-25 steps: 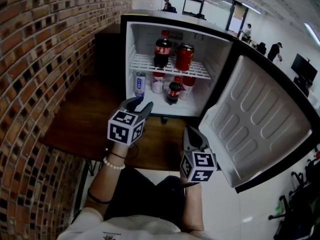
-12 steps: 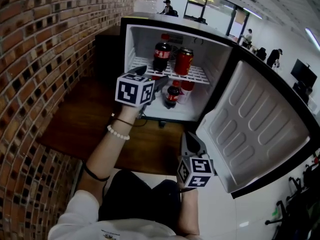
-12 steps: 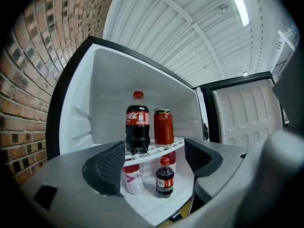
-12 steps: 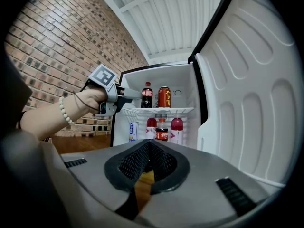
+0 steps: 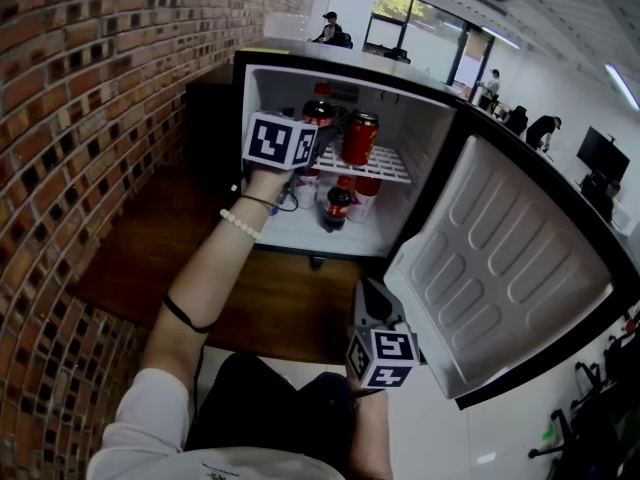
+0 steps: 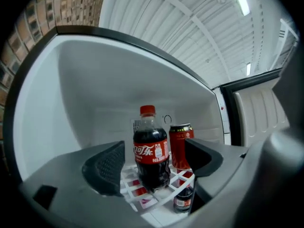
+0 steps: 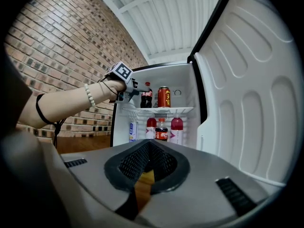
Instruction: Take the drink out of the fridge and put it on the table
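Observation:
A cola bottle (image 6: 151, 156) with a red cap stands on the upper wire shelf of the open mini fridge (image 5: 340, 60), next to a red can (image 6: 180, 144). My left gripper (image 6: 154, 164) is raised to that shelf and its jaws are opening. The bottle stands just ahead, in line with the gap, and the pads do not touch it. In the head view the left gripper (image 5: 312, 146) partly hides the bottle (image 5: 320, 111). My right gripper (image 5: 371, 293) hangs low in front of the fridge, shut and holding nothing.
The fridge door (image 5: 500, 268) swings wide open to the right. On the lower shelf stand a small cola bottle (image 5: 338, 204) and pink bottles (image 5: 366, 196). A dark wooden surface (image 5: 170, 238) lies under the fridge, along the brick wall (image 5: 80, 118). People stand in the far background.
My left gripper rose from low in front of the fridge to the upper shelf, toward the cola bottle, and its jaws spread. The right gripper dropped slightly.

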Available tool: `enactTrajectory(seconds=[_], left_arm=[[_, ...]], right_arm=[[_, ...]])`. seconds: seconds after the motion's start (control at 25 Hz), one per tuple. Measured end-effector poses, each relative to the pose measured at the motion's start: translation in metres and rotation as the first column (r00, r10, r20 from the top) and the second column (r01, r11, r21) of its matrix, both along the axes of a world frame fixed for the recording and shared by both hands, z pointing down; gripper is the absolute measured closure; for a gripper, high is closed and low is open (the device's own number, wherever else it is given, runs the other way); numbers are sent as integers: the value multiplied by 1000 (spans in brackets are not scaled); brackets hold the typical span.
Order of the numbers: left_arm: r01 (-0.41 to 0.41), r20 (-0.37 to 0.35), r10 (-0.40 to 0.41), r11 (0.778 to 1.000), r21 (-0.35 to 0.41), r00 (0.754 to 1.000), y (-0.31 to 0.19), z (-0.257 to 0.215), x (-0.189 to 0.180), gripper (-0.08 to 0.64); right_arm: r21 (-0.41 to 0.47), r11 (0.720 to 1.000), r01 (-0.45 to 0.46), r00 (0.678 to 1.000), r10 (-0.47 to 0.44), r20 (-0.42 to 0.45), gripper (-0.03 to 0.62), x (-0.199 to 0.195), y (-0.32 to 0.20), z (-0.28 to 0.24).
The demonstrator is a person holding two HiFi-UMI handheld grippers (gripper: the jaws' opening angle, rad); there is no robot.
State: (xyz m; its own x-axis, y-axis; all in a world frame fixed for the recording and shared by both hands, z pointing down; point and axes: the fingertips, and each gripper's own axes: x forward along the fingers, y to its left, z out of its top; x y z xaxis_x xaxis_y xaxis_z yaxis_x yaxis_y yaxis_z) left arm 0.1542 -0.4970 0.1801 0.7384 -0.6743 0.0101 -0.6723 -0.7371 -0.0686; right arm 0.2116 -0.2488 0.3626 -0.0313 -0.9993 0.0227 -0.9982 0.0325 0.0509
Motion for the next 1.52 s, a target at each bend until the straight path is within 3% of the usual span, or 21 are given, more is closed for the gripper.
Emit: enactTrajectory(seconds=[0.6, 0.88, 1.32, 1.52], left_arm=[[-21, 27, 23, 998, -66, 999, -32, -6, 23, 181], [-21, 41, 23, 998, -51, 999, -31, -6, 25, 247], [-42, 14, 43, 998, -53, 999, -28, -6, 24, 256], [-97, -35, 95, 994, -59, 995, -10, -11, 20, 256]], right_arm=[[-2, 1000, -16, 1000, 16, 3, 580, 9, 4, -1], [-4, 1000, -22, 1000, 22, 4, 580, 11, 6, 1], [4, 1000, -25, 1000, 25, 5, 580, 11, 8, -2], [7, 1000, -20, 1000, 20, 2, 580, 9, 10, -4]])
